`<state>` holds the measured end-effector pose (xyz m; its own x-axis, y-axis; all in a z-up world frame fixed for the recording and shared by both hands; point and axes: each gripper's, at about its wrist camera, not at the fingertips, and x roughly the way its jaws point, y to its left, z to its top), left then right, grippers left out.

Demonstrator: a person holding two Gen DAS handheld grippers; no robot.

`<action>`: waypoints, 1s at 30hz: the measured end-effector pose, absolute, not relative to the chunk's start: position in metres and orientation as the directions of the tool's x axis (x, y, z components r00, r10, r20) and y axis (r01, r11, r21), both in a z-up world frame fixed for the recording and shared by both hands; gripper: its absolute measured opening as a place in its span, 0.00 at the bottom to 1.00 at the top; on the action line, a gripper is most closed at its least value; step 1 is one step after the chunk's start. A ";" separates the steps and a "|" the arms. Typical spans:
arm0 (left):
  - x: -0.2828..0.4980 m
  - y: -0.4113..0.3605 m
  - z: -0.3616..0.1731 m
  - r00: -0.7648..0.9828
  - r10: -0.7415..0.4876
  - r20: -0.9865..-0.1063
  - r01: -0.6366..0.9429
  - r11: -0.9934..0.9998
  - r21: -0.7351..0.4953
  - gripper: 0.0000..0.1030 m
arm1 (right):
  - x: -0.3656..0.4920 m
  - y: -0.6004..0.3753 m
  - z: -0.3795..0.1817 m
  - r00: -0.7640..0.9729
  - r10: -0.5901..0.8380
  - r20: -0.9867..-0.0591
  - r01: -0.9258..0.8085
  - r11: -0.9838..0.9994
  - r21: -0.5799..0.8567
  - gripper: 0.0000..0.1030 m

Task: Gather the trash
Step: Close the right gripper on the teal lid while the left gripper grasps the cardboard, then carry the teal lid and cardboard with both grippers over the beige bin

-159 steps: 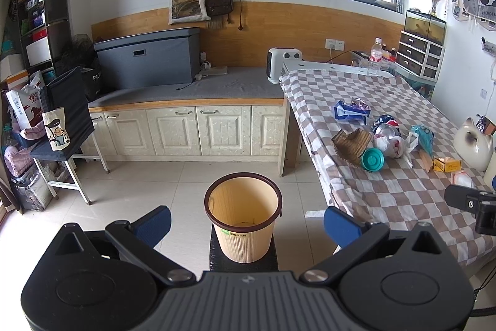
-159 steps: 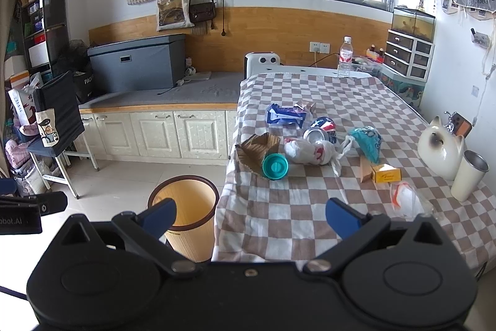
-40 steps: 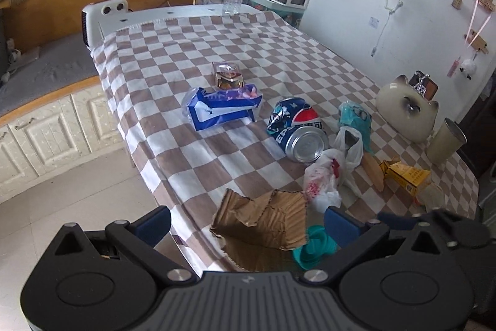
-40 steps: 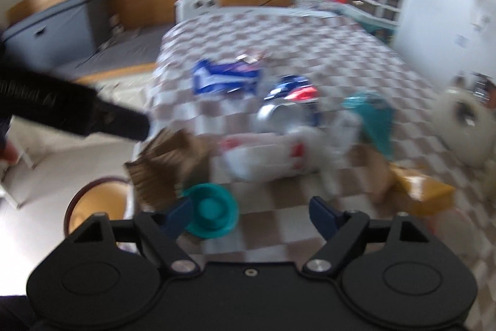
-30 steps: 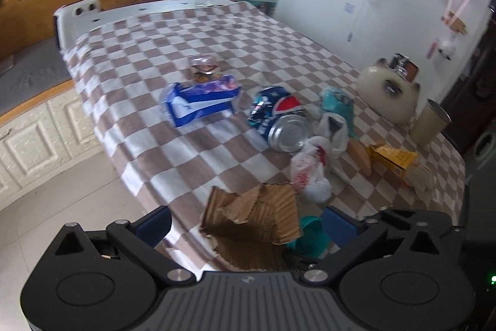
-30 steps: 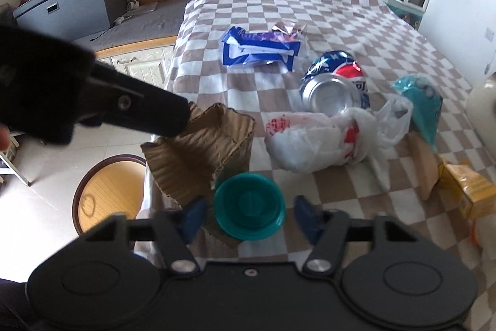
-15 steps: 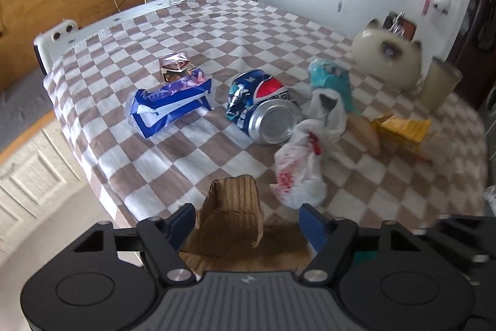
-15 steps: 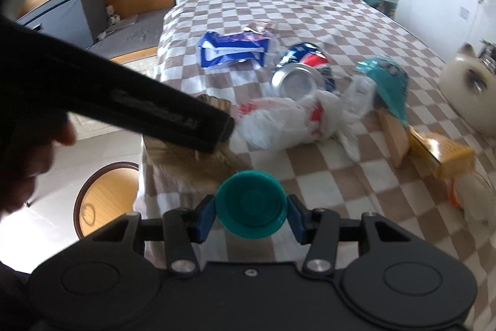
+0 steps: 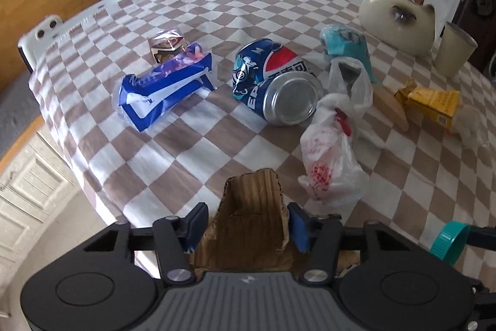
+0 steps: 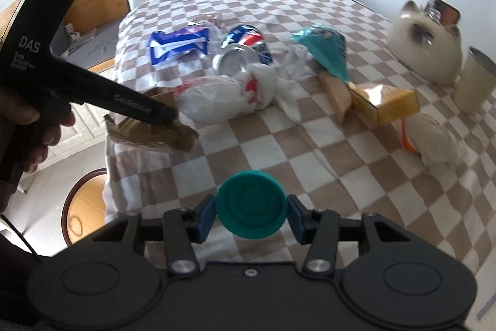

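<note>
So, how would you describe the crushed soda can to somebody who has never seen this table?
On the brown-and-white checked tablecloth, look at the middle of the litter cluster. The dented blue, red and white aluminium soda can lies on its side between the blue plastic wrapper and the crumpled white plastic bag. It is the only metal thing there, showing a round silver end.

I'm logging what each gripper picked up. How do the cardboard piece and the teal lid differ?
The cardboard piece is brown, torn and crumpled; the teal lid is smooth, round and intact. The cardboard sits in the left gripper; the lid sits in the right gripper. The cardboard spills past the fingers; the lid fits between them. Both are clamped and lifted off the checkered tablecloth.
</note>
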<state>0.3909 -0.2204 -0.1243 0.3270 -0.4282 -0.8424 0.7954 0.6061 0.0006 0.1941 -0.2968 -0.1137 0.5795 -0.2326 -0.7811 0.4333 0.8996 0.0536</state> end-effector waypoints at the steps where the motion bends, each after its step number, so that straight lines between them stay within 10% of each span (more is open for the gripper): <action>1: 0.392 -0.221 -0.124 0.314 -0.430 -0.846 0.799 0.602 -0.010 0.47 | 0.193 -0.298 -0.114 0.572 -0.237 -0.785 0.444 0.894 0.054 0.49; 13: 0.383 -0.211 -0.118 0.280 -0.453 -0.846 0.790 0.610 -0.066 0.03 | 0.191 -0.306 -0.124 0.523 -0.248 -0.815 0.503 0.862 0.060 0.49; 30: 0.339 -0.171 -0.078 0.376 -0.492 -0.785 0.676 0.725 -0.130 0.03 | 0.164 -0.318 -0.098 0.589 -0.253 -0.768 0.464 0.883 0.066 0.49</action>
<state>0.3387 -0.1709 -0.0783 0.3764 -0.4925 -0.7847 0.6764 0.7249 -0.1304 0.1643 -0.3182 -0.0978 0.5891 -0.2527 -0.7675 0.4644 0.8832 0.0656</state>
